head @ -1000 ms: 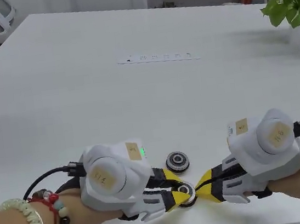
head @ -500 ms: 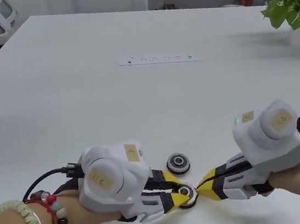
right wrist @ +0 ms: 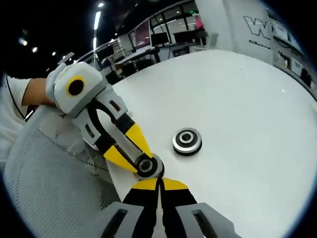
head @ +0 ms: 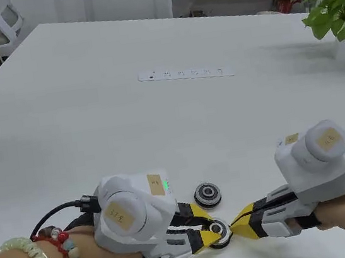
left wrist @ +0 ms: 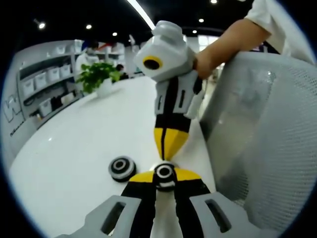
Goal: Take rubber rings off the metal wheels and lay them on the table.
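Two metal wheels wear rubber rings, none off yet: the loose wheel lies on the tabletop, and our left claw grasps the other wheel. Our clenched right claw touches its rim.

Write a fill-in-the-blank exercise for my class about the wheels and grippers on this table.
1. The left gripper is ____ on a metal wheel.
2. A second wheel lies flat on the table, touched by ____ gripper.
3. In all, ____ wheels are in view.

Missing words: shut; neither; two.
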{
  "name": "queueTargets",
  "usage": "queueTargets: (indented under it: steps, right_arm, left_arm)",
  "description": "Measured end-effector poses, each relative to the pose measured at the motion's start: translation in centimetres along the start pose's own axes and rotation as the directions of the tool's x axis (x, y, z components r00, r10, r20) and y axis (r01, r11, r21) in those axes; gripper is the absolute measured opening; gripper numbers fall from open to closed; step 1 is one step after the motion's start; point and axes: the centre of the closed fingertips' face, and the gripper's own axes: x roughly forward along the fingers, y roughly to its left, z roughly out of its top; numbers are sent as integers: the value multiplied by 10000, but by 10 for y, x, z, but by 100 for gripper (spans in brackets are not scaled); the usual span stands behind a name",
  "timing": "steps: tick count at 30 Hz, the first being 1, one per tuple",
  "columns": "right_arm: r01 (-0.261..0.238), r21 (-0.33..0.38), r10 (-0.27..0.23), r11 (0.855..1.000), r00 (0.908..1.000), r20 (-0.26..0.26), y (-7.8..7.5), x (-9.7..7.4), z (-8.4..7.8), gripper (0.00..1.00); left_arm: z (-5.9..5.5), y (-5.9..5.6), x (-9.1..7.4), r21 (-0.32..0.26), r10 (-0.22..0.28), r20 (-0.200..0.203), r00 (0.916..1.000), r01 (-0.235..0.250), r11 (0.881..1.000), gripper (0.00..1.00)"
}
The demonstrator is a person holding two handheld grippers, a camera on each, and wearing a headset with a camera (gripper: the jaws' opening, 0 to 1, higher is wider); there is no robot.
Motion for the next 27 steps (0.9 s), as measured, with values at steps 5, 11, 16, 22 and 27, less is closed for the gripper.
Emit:
queueTargets:
  steps: [5,11,16,22,27]
  right_arm:
    - [-317,1740,265,9842,9991,319,0,-1,2,0]
    - [-616,2714,454,9605,9968,658,3,-2,6,0]
    - [-753,2998,532,9510,9953,811,7,-2,9,0]
    - [-870,3042,629,9486,9941,881,15,-2,11,0]
    - [-935,2984,695,9498,9935,903,19,-3,13,0]
  left_arm:
    - [1,-1,1,216,43,24,10000,-44,9998,14]
    - [1,0,1,189,26,96,10000,-28,9998,14]
    - [1,0,1,326,13,110,9999,-16,9995,13]
    - [1,-1,1,451,2,103,9999,-7,9990,14]
    - [1,-1,1,480,-17,107,9999,12,9988,13]
